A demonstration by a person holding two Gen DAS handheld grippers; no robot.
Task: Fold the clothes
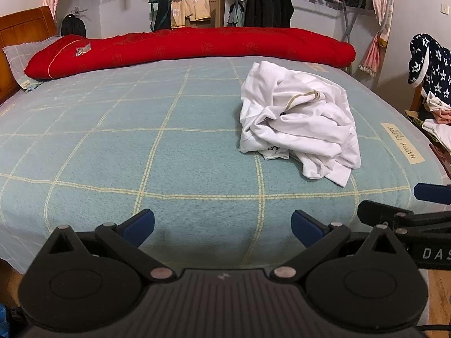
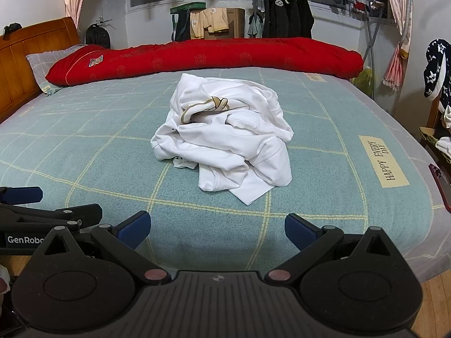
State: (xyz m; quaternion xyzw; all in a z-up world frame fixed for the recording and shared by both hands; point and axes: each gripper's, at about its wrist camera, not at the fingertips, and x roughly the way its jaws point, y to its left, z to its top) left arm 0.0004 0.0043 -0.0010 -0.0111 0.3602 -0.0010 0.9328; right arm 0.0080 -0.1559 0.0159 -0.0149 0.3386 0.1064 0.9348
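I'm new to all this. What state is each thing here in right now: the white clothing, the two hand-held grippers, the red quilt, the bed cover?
White garment: crumpled in a heap on the bed, not folded, untouched.
Left hand-held gripper: open, empty, short of the garment.
Right hand-held gripper: open, empty, short of the garment.
Red quilt: rolled up long along the bed's far side.
Bed cover: spread flat.
Dark jackets: hanging on a rack.

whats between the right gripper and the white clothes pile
Nothing: only bare checked bedspread separates the open right gripper from the crumpled white clothes, seen in the right wrist view.
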